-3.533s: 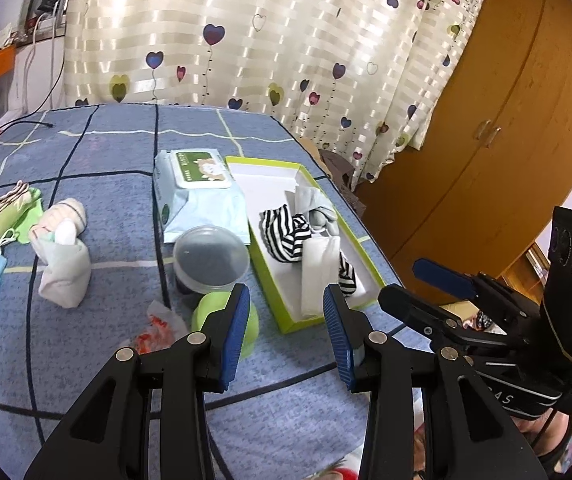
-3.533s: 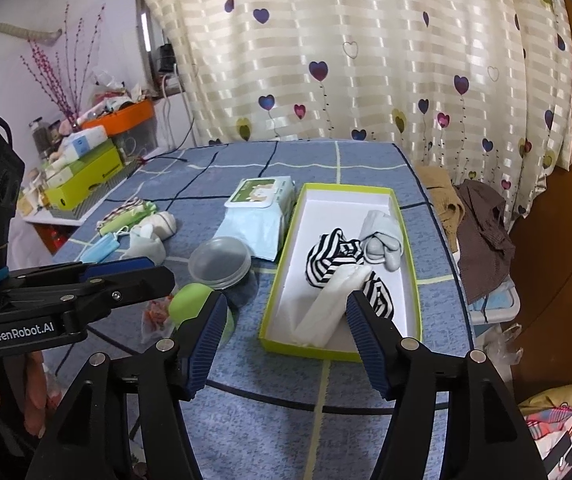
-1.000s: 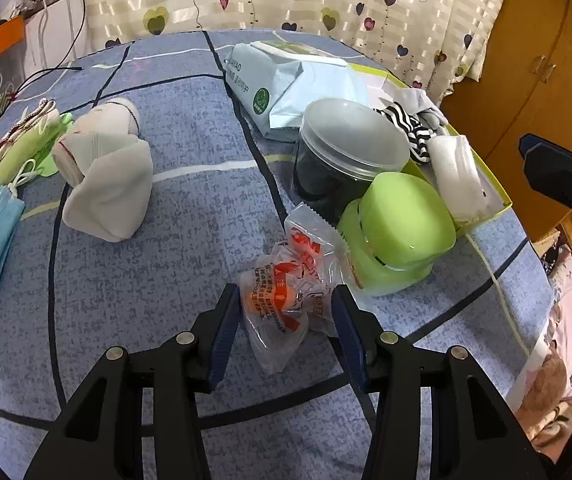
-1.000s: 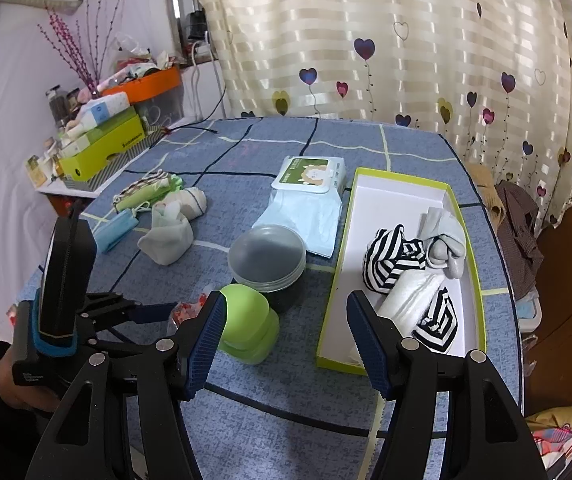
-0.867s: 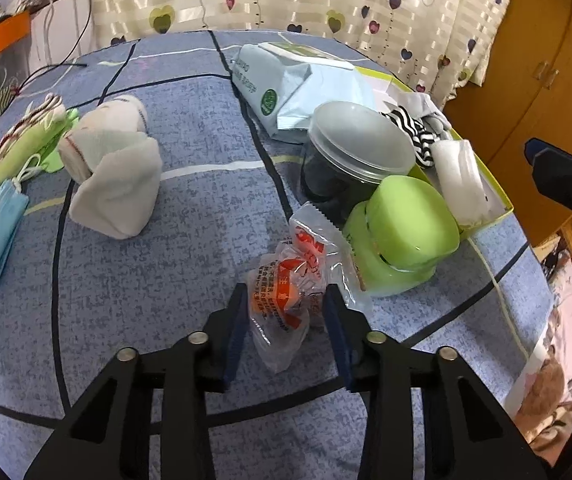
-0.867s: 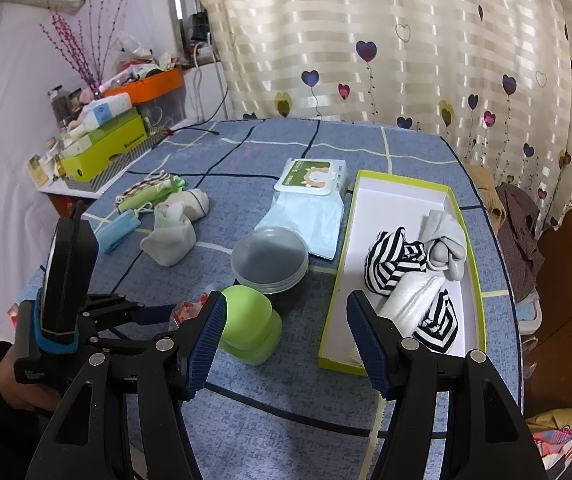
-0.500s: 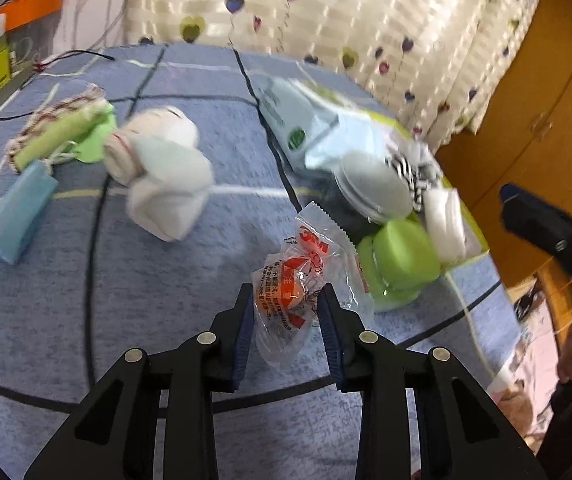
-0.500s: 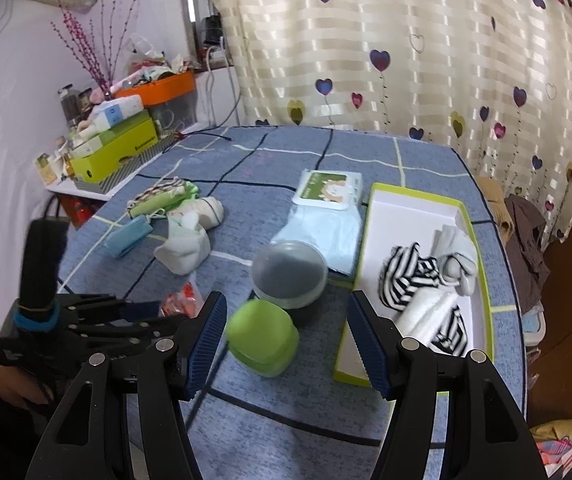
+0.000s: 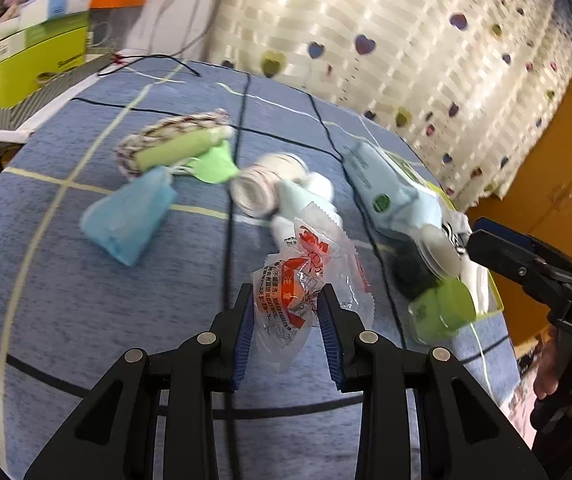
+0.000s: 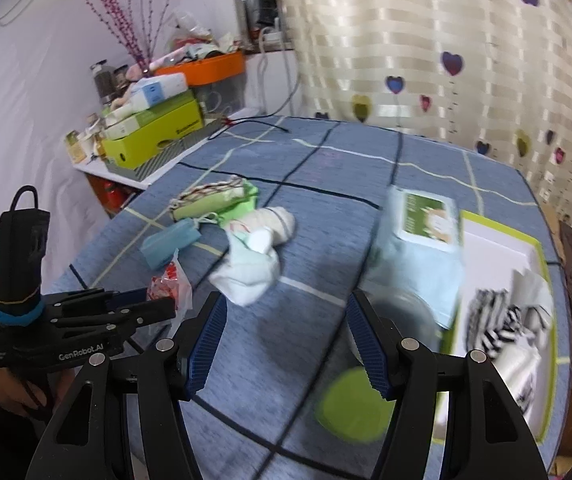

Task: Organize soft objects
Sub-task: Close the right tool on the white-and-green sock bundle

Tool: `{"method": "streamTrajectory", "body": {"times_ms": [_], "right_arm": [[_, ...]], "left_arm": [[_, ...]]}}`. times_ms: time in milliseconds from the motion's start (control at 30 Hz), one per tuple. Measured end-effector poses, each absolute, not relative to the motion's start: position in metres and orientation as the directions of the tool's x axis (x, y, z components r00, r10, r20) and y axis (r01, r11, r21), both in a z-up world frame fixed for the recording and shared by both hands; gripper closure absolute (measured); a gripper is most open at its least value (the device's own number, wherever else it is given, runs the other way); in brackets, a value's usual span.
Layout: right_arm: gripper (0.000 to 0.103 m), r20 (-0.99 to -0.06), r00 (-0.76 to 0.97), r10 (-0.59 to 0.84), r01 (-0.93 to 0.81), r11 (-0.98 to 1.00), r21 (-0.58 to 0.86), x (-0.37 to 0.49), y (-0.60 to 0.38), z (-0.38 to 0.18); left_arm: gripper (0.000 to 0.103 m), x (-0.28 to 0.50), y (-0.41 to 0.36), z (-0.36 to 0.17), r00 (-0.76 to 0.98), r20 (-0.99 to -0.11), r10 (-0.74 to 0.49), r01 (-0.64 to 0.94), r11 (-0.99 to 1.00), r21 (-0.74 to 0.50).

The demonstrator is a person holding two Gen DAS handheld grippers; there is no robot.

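**Left claw clamped on packet and lifted; right claw apart, empty**

Since the frame a second ago, the clear packet with red print has come off the blue cloth and both cameras have swung left, bringing the shelf clutter into sight.

Left wrist view: the left claw (image 9: 286, 312) is closed on the crinkled clear packet (image 9: 305, 280); both blue pads press its sides and it stands up between them, clear of the desk (image 9: 66, 300). Beyond it lie the white and pale-green socks (image 9: 282, 192), a blue face mask (image 9: 130, 216) and a green roll with braided cord (image 9: 174, 146). To the right are the wet-wipes pack (image 9: 389, 196), a clear-lidded tub (image 9: 429, 254) and a green round container (image 9: 441, 312), all blurred. The other gripper's finger (image 9: 525, 264) enters from the right edge, with a hand (image 9: 565, 376) below it.

Right wrist view: the right claw (image 10: 286, 344) stands wide apart with nothing between its pads. The left gripper shows at lower left, the packet (image 10: 172, 284) at its tip. The socks (image 10: 254, 256) lie just ahead. The green-rimmed white tray (image 10: 541, 272) sits at right, holding striped socks (image 10: 497, 324) and white cloth; the wipes pack (image 10: 421, 240) lies beside it.
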State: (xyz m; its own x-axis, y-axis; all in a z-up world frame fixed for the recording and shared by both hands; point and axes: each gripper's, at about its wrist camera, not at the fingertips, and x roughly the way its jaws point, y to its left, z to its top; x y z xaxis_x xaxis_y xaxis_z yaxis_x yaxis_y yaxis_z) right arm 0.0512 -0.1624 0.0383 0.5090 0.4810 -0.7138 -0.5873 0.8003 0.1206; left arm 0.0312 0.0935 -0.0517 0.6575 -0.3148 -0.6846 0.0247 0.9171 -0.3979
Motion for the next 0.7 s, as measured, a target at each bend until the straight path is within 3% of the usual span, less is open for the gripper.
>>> {"method": "streamTrajectory", "body": {"times_ms": [700], "right_arm": [[0.044,-0.840,0.336,0.426,-0.558,0.809,0.187,0.122,-0.072,-0.030]], "left_arm": [[0.070,0.038,0.137,-0.063,0.683,-0.668,-0.296,-0.049,0.893,-0.447]]}}
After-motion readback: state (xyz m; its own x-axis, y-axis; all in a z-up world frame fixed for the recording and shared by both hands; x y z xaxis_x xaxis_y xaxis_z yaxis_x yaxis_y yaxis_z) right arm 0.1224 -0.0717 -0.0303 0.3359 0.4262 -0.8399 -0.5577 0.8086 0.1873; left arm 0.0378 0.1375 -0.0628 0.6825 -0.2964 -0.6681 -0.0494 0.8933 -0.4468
